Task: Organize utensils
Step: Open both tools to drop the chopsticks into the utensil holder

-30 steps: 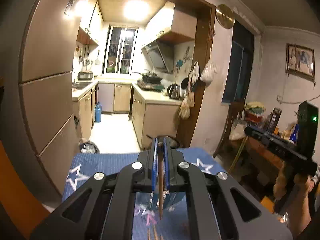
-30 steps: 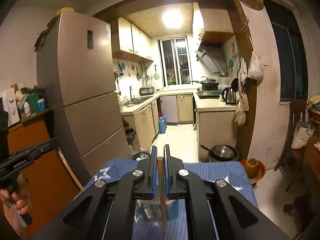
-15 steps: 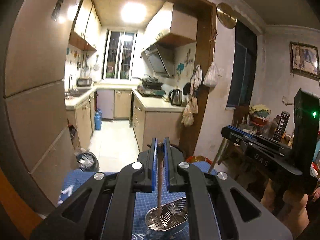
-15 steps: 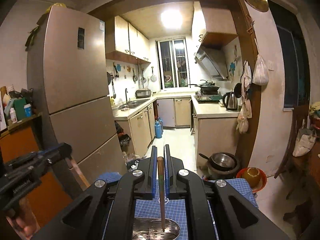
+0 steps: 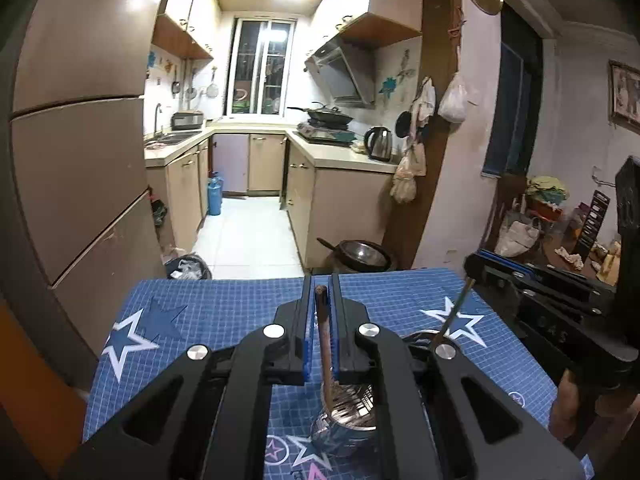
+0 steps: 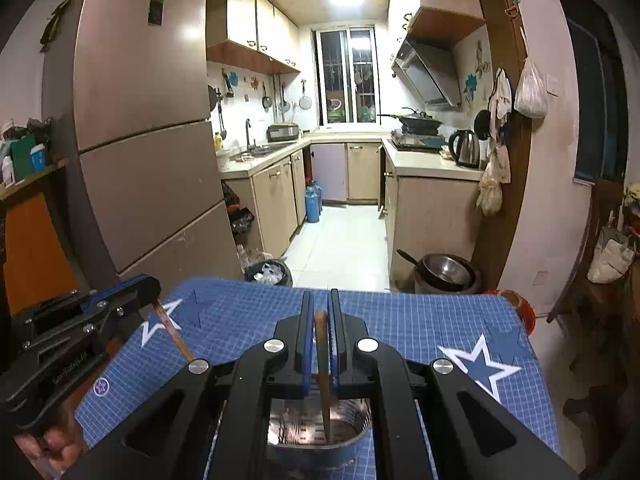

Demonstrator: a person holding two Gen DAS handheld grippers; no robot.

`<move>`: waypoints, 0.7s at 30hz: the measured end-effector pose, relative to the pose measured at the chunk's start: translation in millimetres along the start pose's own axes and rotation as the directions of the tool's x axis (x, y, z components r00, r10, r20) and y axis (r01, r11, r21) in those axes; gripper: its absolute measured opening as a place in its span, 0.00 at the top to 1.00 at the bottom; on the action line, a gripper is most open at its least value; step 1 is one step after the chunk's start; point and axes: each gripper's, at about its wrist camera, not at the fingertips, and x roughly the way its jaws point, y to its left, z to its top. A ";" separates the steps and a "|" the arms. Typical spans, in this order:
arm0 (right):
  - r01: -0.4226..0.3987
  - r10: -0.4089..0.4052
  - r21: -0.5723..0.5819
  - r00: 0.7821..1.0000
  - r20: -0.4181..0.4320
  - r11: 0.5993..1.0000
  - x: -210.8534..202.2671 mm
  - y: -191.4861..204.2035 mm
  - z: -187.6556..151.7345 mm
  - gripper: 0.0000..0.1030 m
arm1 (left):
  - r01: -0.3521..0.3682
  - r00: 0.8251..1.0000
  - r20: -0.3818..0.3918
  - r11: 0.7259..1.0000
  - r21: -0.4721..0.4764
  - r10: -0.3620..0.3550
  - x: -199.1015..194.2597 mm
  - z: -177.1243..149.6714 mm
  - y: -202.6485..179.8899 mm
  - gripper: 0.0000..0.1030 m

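both grippers' fingers clamp a chopstick (image 5: 325, 344) over the metal holder (image 5: 345, 420), orange bowl (image 6: 520, 306) only in right view

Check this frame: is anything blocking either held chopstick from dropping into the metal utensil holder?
Nothing visible does. The left gripper pinches a chopstick whose lower end already dips inside the metal utensil holder. The right gripper holds its chopstick with the tip inside the same holder's open mouth.
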 end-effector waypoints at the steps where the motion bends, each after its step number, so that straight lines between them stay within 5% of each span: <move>1: -0.001 0.001 0.001 1.000 -0.002 1.000 0.0 -0.3 -3.1 0.92 | 0.002 1.000 0.002 1.000 -0.002 -0.002 -1.1 -0.4 1.7 0.95; 5: 0.007 -0.007 0.005 1.000 -0.012 1.000 -4.0 0.7 -12.4 0.86 | 0.013 1.000 0.012 1.000 -0.026 -0.013 -14.6 -4.1 9.3 0.95; 7: 0.015 -0.015 0.009 1.000 -0.006 1.000 -10.7 -0.1 -15.1 0.53 | 0.004 1.000 0.026 1.000 -0.024 -0.003 -23.8 -3.9 11.8 0.94; 14: 0.021 -0.021 0.013 0.999 0.038 1.000 -40.3 0.1 -15.7 0.51 | -0.016 0.998 0.066 1.000 -0.027 0.018 -56.8 -1.1 22.2 0.94; 21: 0.000 0.004 -0.042 0.995 0.104 0.999 -127.0 3.3 -34.4 0.51 | -0.024 0.993 0.118 0.999 -0.029 0.028 -127.9 -16.5 47.0 0.94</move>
